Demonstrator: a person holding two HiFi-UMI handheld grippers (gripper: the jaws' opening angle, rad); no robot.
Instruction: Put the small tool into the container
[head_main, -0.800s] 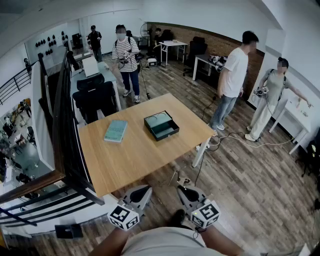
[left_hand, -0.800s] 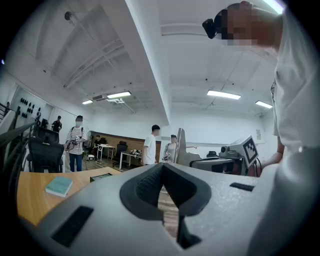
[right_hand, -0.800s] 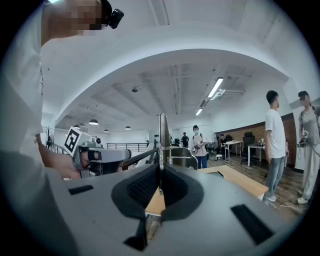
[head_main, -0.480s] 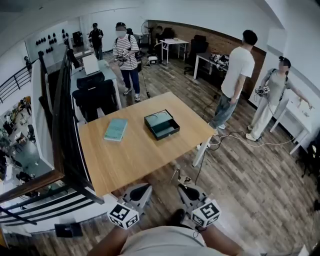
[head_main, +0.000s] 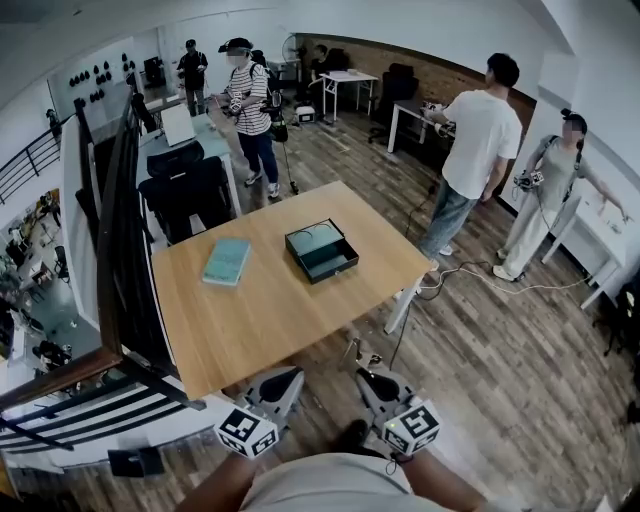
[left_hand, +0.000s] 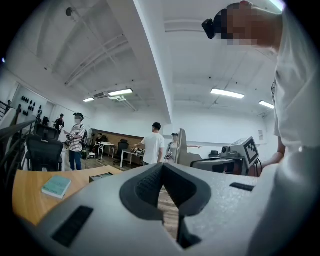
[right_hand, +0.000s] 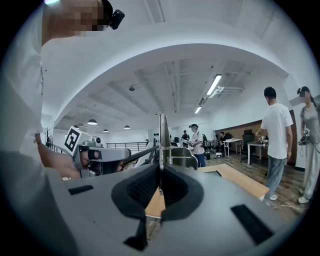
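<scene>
The left tool (head_main: 292, 378) and the right tool (head_main: 365, 380) are held side by side just in front of the person's body (head_main: 325, 490), a little apart. Both are short of the near edge of the tabletop (head_main: 250, 320) and above the wooden floor (head_main: 480, 360). Both point roughly level toward the tabletop. In each gripper view the jaws are pressed together with nothing between them, so both tools are closed and empty. The right gripper view shows the left tool's marker cube (right_hand: 72, 140) off to the left, and the left gripper view shows the right tool's cube (left_hand: 248, 150) off to the right.

The container (head_main: 322, 251), a dark open box with a teal inside, sits flat on the far right part of the tabletop, well apart from both tools. What lies inside it is too small to tell, and the small item to be put in cannot be made out in any view. A teal book (head_main: 227, 261) lies flat to the left of the box, near it but not touching.

Beyond the tabletop stands a black office chair (head_main: 190, 190). A person in a striped shirt (head_main: 250, 100) stands farther back, a person in a white T-shirt (head_main: 478, 140) stands to the right, and another person (head_main: 550, 190) stands by the right wall. A cable (head_main: 480, 280) trails across the floor near the tabletop's right corner.
</scene>
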